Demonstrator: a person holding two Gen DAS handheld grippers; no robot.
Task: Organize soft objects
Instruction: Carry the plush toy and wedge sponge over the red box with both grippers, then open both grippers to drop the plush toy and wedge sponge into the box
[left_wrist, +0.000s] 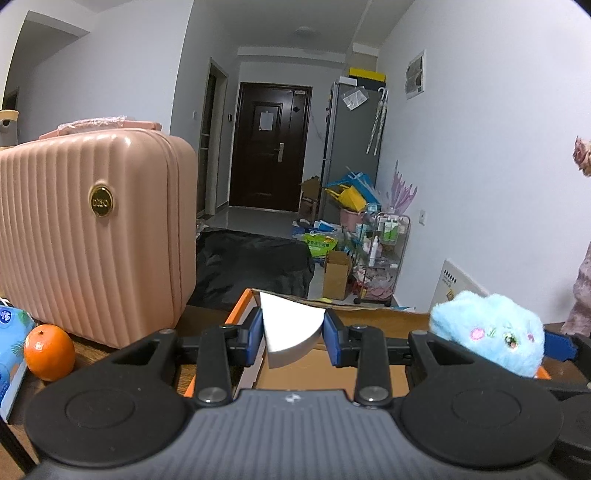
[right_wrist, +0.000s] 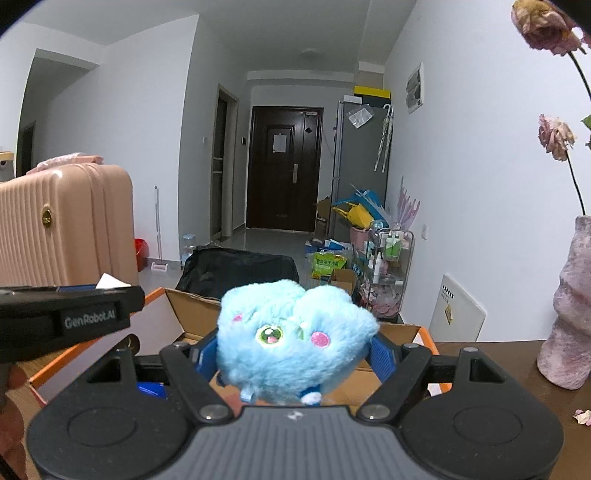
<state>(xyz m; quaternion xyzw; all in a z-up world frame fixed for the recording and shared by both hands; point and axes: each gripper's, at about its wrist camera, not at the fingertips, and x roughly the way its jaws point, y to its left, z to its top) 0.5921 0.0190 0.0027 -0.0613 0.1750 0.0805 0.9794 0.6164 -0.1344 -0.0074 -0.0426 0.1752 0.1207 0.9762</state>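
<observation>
"GenRobot.AI" on left gripper (right_wrist: 110, 291); suitcase (left_wrist: 88, 236) badge unreadable.

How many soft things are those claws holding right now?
2. A white wedge-shaped foam sponge sits clamped in the left claw; a fluffy blue plush toy in the right claw. Both hang over the open cardboard box.

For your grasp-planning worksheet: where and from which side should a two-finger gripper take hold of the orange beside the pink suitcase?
Grip the orange across its widest middle, coming from above: it is round, and the pink suitcase crowds its far side.
</observation>
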